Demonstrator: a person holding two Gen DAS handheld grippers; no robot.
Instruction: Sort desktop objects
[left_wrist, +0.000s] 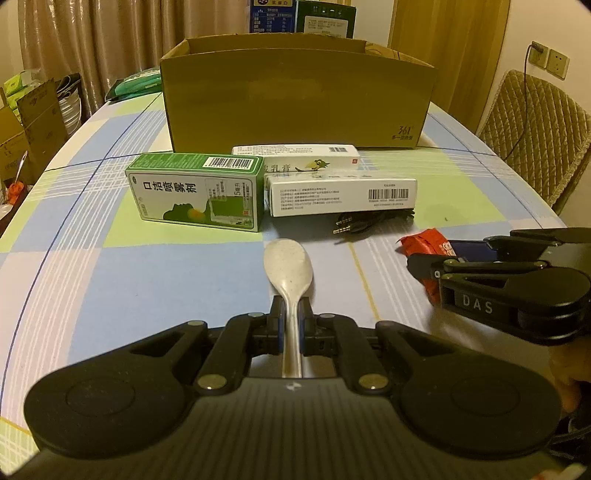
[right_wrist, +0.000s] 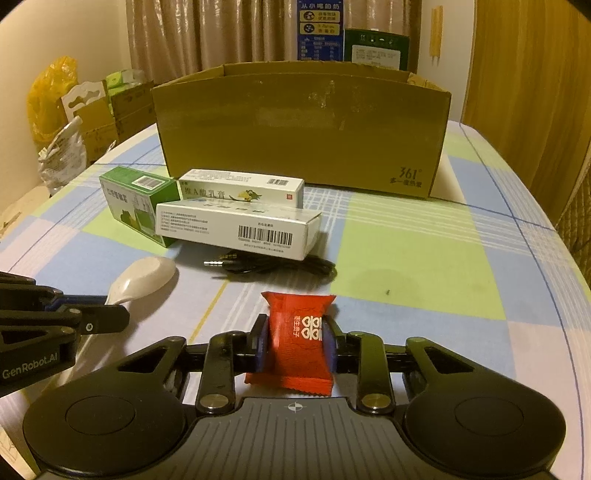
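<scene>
- The left hand-held gripper (left_wrist: 290, 321) is clenched on the handle of a pale spoon (left_wrist: 289, 271), with the bowl pointing forward past the fingertips; gripping the thin handle keeps the bowl free, probably so it can drop cleanly.
- Ahead and left of that hand-held gripper stands a green box (left_wrist: 195, 192), and just right of it two white boxes (left_wrist: 341, 197) lie one behind the other, close to the green box.
- A black cable (right_wrist: 273, 267) lies partly under the nearer white box, its plugs poking out toward the hand-held grippers.
- Behind all these sits an open cardboard box (left_wrist: 295, 96), likely the place for sorted things; its near wall is tall, so anything carried must go up and over the rim.
- The right hand-held gripper (right_wrist: 295, 345) is grasping a red candy packet (right_wrist: 299, 343) across its middle, the crinkled ends sticking out front and back.
- The checked surface (right_wrist: 424, 258) ahead and right of this hand-held gripper is bare, giving open room to swing forward; the two hand-held grippers sit near each other, so the inner side is tighter.
</scene>
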